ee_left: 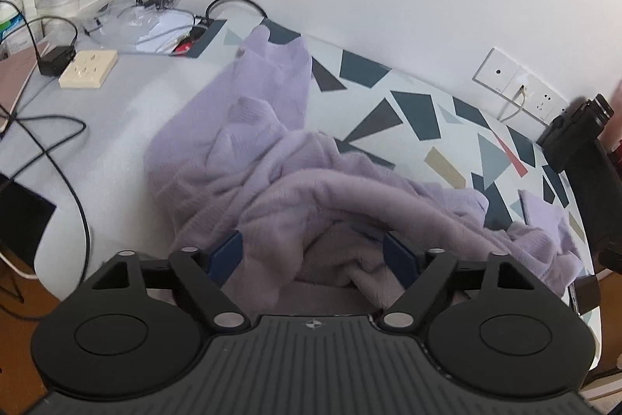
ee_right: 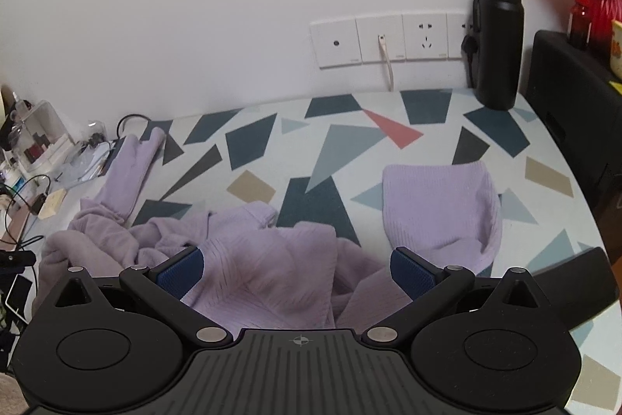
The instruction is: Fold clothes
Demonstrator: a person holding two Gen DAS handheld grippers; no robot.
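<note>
Against a white wall, the patterned desk (ee_right: 350,127) carries a rumpled lilac sweater (ee_right: 268,259), and with the left tool (ee_left: 311,255) and right tool (ee_right: 297,269) both spread, gripping nothing, flattening seems underway, so each should next pinch an edge.

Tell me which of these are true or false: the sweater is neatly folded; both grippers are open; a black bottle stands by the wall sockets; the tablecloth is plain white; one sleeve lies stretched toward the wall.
1. The lilac sweater is neatly folded. False: it lies crumpled.
2. Both grippers are open. True: left gripper and right gripper stand wide, over the knit.
3. A black bottle stands by the wall sockets. True.
4. The tablecloth is plain white. False: it has coloured geometric shapes.
5. One sleeve lies stretched toward the wall. True.
</note>
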